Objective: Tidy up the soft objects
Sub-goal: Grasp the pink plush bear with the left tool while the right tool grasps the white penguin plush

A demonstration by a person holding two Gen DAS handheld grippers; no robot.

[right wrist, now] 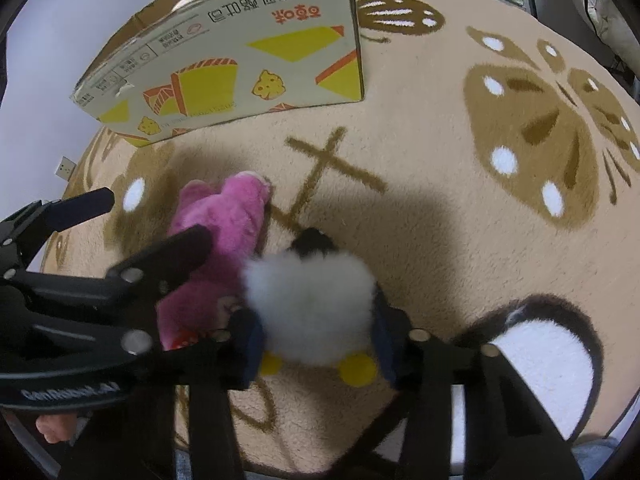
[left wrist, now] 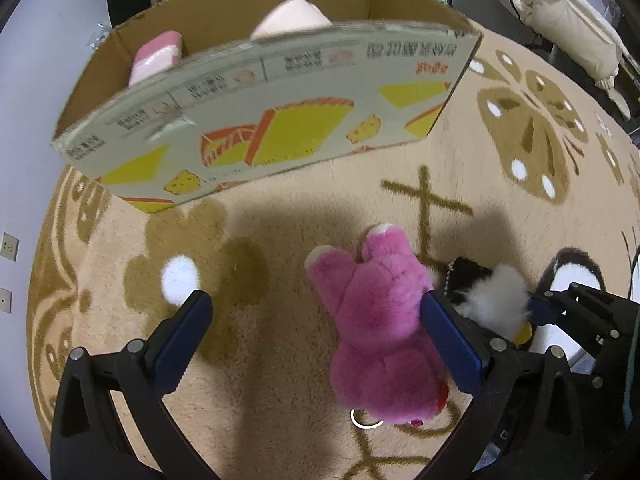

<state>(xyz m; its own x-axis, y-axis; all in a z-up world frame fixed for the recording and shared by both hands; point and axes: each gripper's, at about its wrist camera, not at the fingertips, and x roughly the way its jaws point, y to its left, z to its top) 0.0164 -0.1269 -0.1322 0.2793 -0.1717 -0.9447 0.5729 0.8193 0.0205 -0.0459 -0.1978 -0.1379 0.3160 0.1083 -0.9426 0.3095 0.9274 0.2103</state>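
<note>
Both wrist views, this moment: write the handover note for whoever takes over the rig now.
Right tool: shut on the white fluffy toy, which lies on the rug.
Left tool: open, jaws astride the pink plush bear; one pad touches its side, no grip yet.
The bear lies flat on the rug, right beside the white toy.
Cardboard box: stands open on the rug beyond both toys; it already holds two pink soft items.
Done: those two are boxed.
Left: close on the bear, lift both toys, drop them in the box.
</note>
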